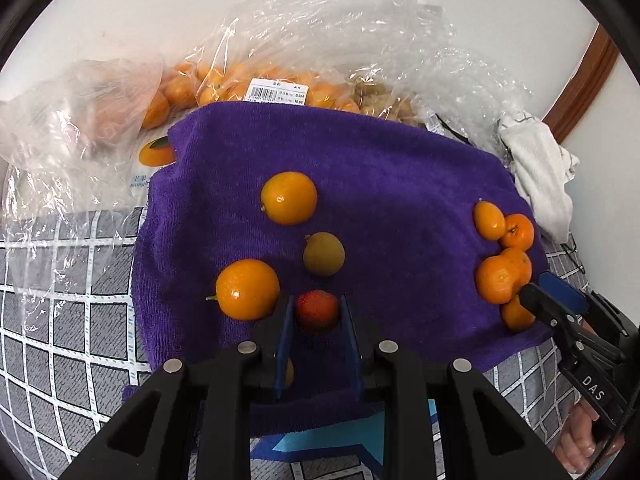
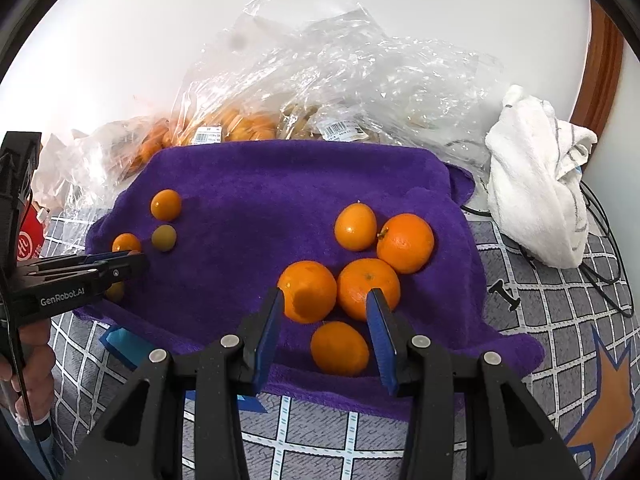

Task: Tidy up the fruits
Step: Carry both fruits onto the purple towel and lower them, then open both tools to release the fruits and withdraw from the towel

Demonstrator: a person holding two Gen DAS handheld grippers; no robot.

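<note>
Purple terry towel [image 1: 400, 184]: L gripper [image 1: 318, 312] pinches round red fruit [image 1: 316, 309]; R gripper [image 2: 326, 316] jaws spread.

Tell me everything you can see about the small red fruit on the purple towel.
The small red fruit is roundish, red shading to orange, with a faintly speckled, glossy skin. It sits between the blue pads of the left tongs, which are shut on it, low over the purple towel. An orange citrus fruit lies just beside it and a dull yellow-green fruit lies just beyond. Its underside is hidden.
</note>
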